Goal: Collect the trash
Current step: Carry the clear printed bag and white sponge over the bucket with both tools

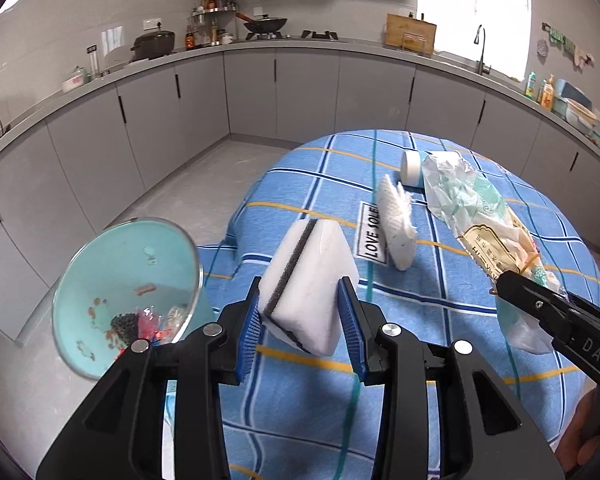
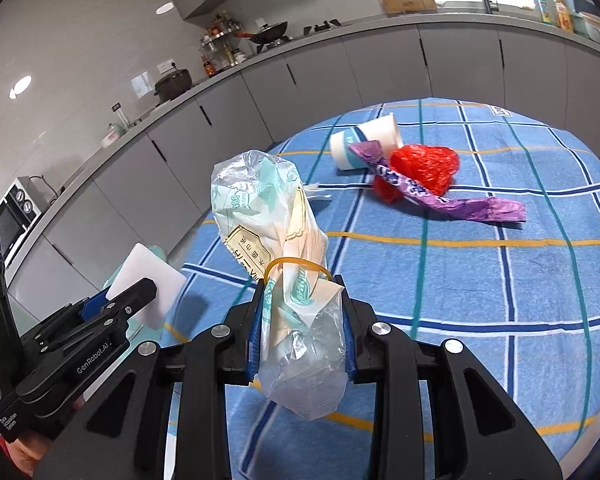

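Note:
My left gripper [image 1: 302, 320] is shut on a white sponge with a dark stripe [image 1: 308, 280] and holds it above the table's left edge, next to a teal trash bin [image 1: 112, 272] with scraps inside. My right gripper [image 2: 302, 328] is shut on a clear plastic food bag with a rubber band [image 2: 276, 240] and holds it up over the table. That bag also shows in the left wrist view [image 1: 480, 216]. A white paper cup [image 2: 364, 144], a red plastic bag [image 2: 424, 168] and a purple wrapper [image 2: 452, 200] lie on the blue checked tablecloth [image 2: 500, 280].
A crumpled white tissue [image 1: 398, 224] and the paper cup [image 1: 412, 168] lie on the cloth past the sponge. Grey kitchen cabinets and a counter [image 1: 300, 76] run around the room behind the table. The floor [image 1: 204, 184] lies to the left.

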Demonstrator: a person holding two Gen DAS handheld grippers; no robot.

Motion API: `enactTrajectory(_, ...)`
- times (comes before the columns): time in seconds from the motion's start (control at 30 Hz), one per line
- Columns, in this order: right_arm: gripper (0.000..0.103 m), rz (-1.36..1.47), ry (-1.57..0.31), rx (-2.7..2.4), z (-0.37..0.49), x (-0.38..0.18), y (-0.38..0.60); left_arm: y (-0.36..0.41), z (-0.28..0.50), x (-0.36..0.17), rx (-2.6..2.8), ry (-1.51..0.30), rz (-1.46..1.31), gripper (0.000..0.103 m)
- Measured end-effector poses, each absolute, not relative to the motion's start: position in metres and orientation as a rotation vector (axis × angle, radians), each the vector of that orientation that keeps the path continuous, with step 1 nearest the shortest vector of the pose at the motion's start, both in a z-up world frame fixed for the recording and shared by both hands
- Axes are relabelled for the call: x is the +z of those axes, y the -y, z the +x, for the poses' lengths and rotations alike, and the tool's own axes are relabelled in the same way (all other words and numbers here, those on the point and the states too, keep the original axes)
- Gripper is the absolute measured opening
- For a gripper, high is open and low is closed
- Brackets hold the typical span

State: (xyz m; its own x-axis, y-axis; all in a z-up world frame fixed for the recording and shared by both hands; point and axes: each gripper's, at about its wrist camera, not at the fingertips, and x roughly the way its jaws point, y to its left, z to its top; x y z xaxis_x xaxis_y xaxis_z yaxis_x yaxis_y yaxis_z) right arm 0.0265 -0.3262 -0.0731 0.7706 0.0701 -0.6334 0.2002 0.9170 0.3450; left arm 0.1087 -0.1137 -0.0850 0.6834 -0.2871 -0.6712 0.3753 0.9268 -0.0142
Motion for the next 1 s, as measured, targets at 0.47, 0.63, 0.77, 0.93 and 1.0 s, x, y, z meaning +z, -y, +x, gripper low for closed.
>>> enactTrajectory(0.47, 0.032, 0.366, -0.696, -0.007, 0.032, -0.067, 0.286, 0.075, 0.107, -0.080, -0.303, -0.722, 0.095, 0.037)
enactTrajectory(0.63, 0.032, 0.340, -0.700, 0.026, 0.038, -0.064, 0.270, 0.058, 0.109, -0.079, -0.271, -0.723, 0.077, 0.037)
enactTrajectory(0.77, 0.032, 0.333, -0.706, 0.058, 0.045, -0.063, 0.257, 0.043, 0.111, -0.077, -0.243, -0.721, 0.060, 0.037)
enactTrajectory(0.93, 0.032, 0.303, -0.708, 0.103, 0.055, -0.060, 0.236, 0.023, 0.116, -0.076, -0.201, -0.718, 0.043, 0.037)
enactTrajectory(1.0, 0.032, 0.290, -0.712, 0.120, 0.060, -0.059, 0.226, 0.016, 0.118, -0.076, -0.182, -0.717, 0.038, 0.037)
